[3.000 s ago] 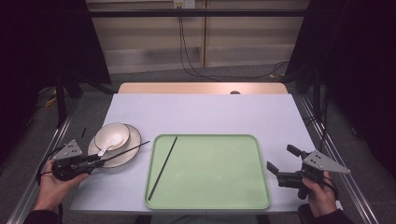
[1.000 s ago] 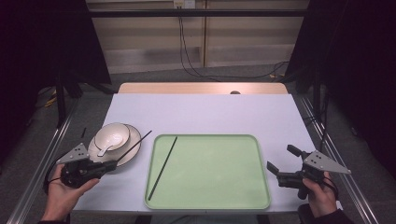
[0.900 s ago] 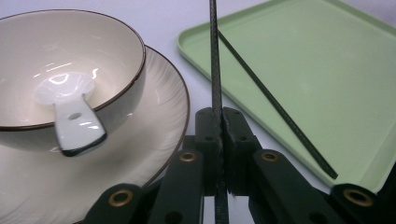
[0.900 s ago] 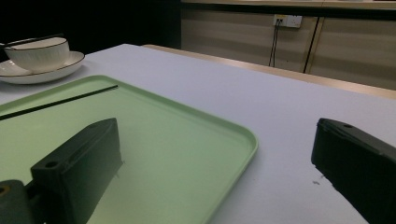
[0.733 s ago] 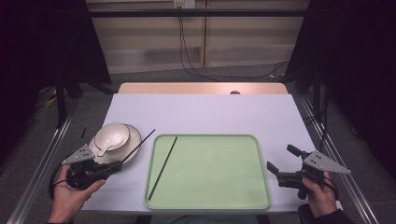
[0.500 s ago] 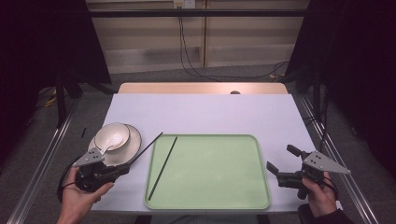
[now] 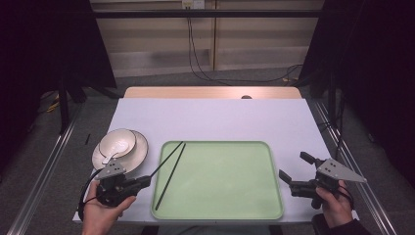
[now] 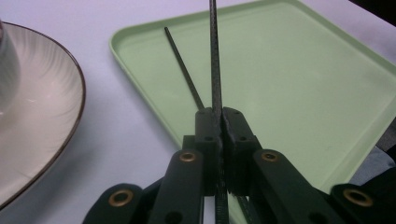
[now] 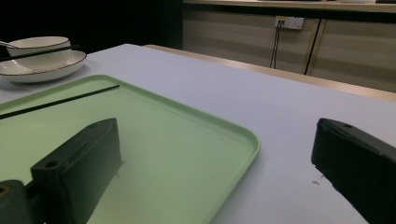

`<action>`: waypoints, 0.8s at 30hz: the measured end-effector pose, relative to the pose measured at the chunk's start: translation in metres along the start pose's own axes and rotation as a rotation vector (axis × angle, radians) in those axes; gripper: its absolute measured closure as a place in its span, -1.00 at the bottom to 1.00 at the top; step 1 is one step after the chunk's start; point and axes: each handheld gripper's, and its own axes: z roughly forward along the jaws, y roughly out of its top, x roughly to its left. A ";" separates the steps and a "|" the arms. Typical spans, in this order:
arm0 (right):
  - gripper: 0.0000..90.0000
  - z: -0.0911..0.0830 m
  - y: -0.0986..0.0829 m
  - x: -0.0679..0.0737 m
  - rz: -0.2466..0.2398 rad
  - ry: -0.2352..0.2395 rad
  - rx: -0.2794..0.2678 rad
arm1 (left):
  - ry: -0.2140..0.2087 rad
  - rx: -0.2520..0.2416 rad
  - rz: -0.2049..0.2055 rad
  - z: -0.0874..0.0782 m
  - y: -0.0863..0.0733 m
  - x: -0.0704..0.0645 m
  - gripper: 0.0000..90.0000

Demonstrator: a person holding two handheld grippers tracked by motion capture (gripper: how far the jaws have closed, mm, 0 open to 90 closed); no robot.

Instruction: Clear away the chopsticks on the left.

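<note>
Gripping a thin black chopstick (image 8: 214, 56) tight, my left gripper (image 7: 143, 180) sits just off the left rim of the pale green plastic tray (image 7: 235, 205), and the stick angles up over that rim. A second black chopstick (image 7: 170, 176) lies flat inside the tray, close beside it. My right gripper (image 7: 292, 172) rests at the tray's right, jaws spread wide, holding nothing. Behind my left hand (image 7: 100, 218), a white bowl (image 7: 116, 143) sits on a dark-rimmed cream plate (image 7: 139, 152).

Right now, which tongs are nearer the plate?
Left. The left tongs sit just below the plate, gripping a chopstick; the right tongs are across the tray.
</note>
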 end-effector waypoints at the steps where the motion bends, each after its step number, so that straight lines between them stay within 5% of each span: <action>1: -0.98 0.000 0.000 0.000 0.000 0.000 0.000 | -0.005 -0.002 -0.003 0.001 0.000 -0.001 0.91; 15: -0.98 0.001 0.000 0.000 0.001 0.003 -0.002 | 0.057 0.026 -0.104 0.028 -0.002 -0.029 0.91; 24: -0.98 0.001 0.000 0.000 -0.004 0.002 -0.001 | 0.133 0.055 -0.188 0.048 0.004 -0.029 0.91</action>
